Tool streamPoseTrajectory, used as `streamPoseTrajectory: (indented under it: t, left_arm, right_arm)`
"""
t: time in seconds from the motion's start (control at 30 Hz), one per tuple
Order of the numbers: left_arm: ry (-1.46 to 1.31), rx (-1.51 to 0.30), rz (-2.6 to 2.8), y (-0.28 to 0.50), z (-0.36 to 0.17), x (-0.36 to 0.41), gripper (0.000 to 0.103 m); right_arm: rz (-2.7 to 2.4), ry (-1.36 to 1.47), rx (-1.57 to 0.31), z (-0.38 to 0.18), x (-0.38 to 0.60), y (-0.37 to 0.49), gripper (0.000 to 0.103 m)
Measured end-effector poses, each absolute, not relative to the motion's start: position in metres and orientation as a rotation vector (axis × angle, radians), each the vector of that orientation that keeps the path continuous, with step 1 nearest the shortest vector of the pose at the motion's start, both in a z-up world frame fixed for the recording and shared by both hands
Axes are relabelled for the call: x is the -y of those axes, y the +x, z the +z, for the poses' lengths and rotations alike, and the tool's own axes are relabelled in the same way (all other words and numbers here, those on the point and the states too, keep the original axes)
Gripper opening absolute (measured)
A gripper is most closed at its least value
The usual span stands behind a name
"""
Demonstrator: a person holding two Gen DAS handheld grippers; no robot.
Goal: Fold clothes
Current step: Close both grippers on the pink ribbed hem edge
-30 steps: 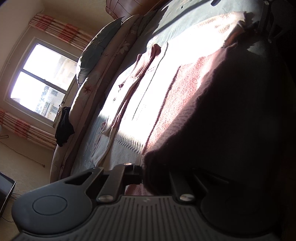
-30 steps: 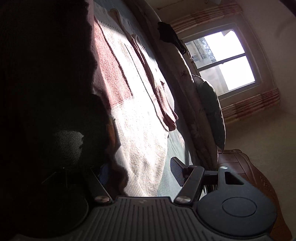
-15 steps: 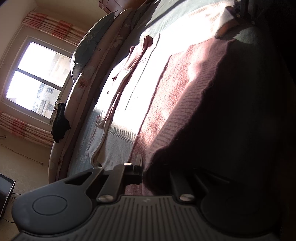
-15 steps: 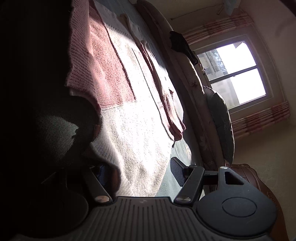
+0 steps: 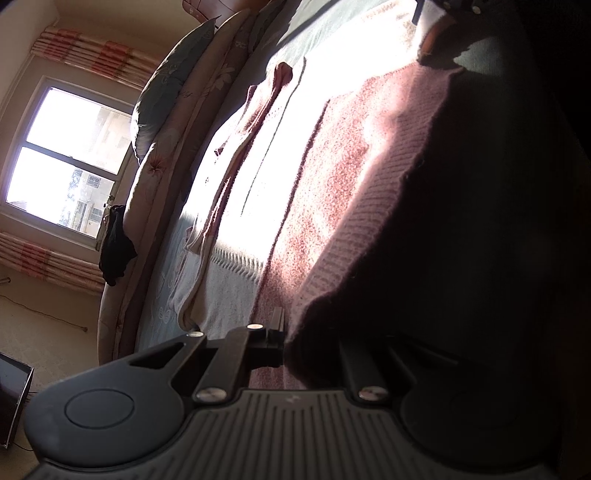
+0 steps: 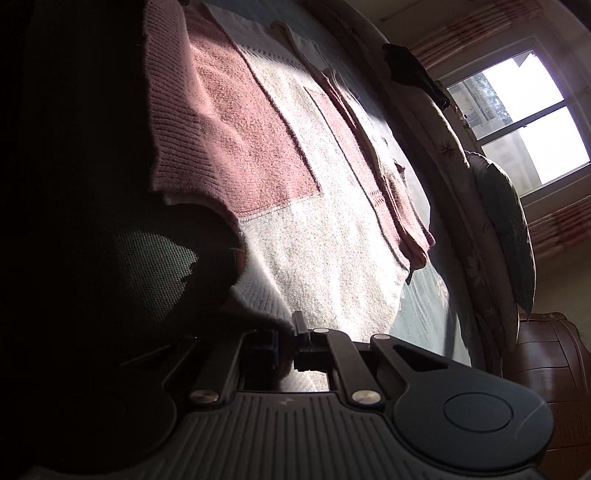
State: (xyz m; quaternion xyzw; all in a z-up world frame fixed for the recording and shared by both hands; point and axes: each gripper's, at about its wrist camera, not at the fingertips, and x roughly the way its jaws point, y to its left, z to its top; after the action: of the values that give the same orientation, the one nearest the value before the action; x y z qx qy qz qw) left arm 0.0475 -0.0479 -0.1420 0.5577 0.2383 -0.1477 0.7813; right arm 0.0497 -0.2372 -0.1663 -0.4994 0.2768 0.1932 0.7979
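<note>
A pink and cream knitted sweater lies spread on the bed in bright sun; it also shows in the right wrist view. My left gripper is shut on the sweater's ribbed pink edge, which drapes dark over its right finger. My right gripper is shut on the cream edge of the same sweater; the folded-over cloth hides its left finger. The right gripper also shows at the top of the left wrist view, at the sweater's far corner.
The bed has a teal sheet, a padded rim and a pillow. A black garment hangs over the rim by the window. A wooden headboard stands at the right.
The right gripper has closed onto the sweater's cream edge; it stood open before. Both grippers have carried the lifted edge further across the sweater. The left gripper stays shut.
</note>
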Motion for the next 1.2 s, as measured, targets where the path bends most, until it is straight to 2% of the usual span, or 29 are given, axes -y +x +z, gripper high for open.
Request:
streamPoseTrajectory:
  t: [0.17, 0.23, 0.4, 0.57, 1.2]
  left_arm:
    - [1.254, -0.508, -0.312, 0.049, -0.146, 0.051, 0.009]
    - [1.269, -0.506, -0.310, 0.050, -0.148, 0.053, 0.015]
    - [1.300, -0.505, -0.310, 0.052, -0.154, 0.057, 0.015]
    - [1.299, -0.529, -0.329, 0.052, -0.155, 0.059, 0.006]
    - [1.285, -0.478, -0.264, 0.056, -0.140, 0.061, 0.004]
  right_arm:
    - [0.424, -1.059, -0.600, -0.164, 0.239, 0.055, 0.008]
    - [0.425, -1.049, -0.601, -0.163, 0.240, 0.055, 0.008]
    - [0.430, -1.055, -0.589, -0.165, 0.241, 0.052, 0.008]
    - [0.442, -1.043, -0.596, -0.163, 0.243, 0.053, 0.008]
    - [0.389, -1.031, -0.502, -0.144, 0.248, 0.043, 0.007]
